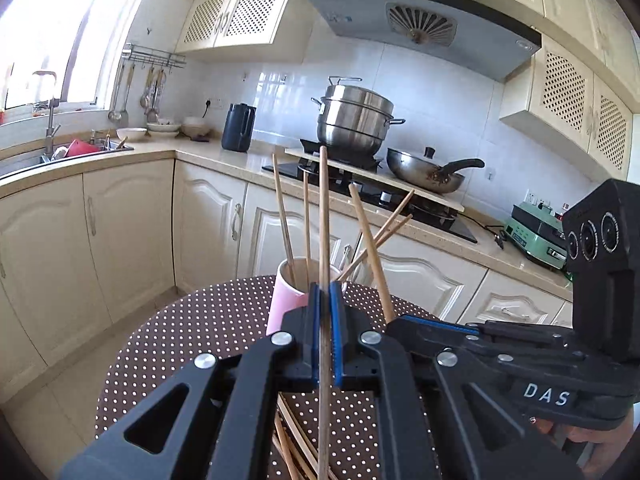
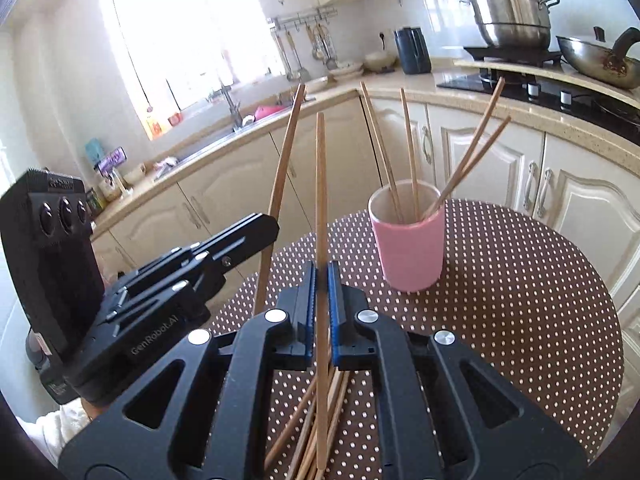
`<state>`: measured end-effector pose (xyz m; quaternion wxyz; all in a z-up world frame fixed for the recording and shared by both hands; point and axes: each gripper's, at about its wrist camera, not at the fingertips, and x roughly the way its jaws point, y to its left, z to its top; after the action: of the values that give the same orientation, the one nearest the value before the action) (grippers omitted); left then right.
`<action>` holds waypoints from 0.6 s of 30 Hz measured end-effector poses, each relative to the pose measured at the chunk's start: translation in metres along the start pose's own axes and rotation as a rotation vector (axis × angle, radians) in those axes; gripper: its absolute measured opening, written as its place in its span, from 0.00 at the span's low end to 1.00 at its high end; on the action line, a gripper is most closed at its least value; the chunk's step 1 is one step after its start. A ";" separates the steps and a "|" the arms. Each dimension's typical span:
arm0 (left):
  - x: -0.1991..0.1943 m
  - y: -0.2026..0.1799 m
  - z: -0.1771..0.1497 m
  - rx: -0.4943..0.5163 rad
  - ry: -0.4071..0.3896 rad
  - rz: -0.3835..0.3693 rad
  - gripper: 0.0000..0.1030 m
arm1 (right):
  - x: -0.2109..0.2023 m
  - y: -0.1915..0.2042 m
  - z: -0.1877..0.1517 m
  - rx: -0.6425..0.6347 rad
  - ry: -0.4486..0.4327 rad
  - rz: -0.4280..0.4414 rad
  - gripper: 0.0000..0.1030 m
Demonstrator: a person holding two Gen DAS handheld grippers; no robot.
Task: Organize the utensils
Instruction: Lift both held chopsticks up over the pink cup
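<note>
Both tongs clamped: left gripper (image 1: 325,304) & right gripper (image 2: 321,280) each pinch one chopstick (image 1: 324,216) upright, tips up, so I can drop them into pink cup (image 2: 408,248) w/ the others; rest lie on table (image 2: 520,300).

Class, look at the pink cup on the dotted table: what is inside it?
Four wooden chopsticks stand inside the pink cup, leaning against its rim, two to the left and two crossing to the right. Their lower ends and the cup's bottom are hidden by its wall.

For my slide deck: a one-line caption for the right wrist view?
Right gripper holds one chopstick upright near a pink cup holding four chopsticks.
</note>
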<state>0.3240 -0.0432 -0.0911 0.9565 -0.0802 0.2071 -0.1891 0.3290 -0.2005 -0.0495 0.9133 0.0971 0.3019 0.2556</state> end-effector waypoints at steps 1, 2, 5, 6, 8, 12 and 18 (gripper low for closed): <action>0.001 0.000 0.002 0.001 -0.008 -0.002 0.05 | -0.001 0.001 0.002 0.002 -0.016 0.005 0.06; 0.001 0.000 0.004 0.000 -0.018 -0.003 0.05 | -0.001 0.002 0.004 0.004 -0.036 0.009 0.06; 0.002 0.002 0.010 -0.007 -0.060 -0.012 0.05 | -0.004 0.004 0.011 -0.005 -0.101 0.001 0.06; 0.003 0.003 0.012 -0.009 -0.074 -0.015 0.05 | -0.005 0.004 0.013 -0.001 -0.120 0.004 0.06; 0.005 0.004 0.018 -0.015 -0.105 -0.019 0.05 | -0.004 0.001 0.018 0.002 -0.157 0.006 0.06; 0.010 0.006 0.031 -0.027 -0.161 -0.026 0.05 | -0.003 -0.006 0.027 0.012 -0.223 0.013 0.06; 0.022 0.006 0.048 -0.026 -0.240 -0.029 0.05 | 0.000 -0.021 0.042 0.025 -0.322 0.016 0.06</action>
<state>0.3653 -0.0430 -0.0568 0.9705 -0.1175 0.0924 -0.1893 0.3630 -0.2198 -0.0229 0.9466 0.1503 0.1540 0.2402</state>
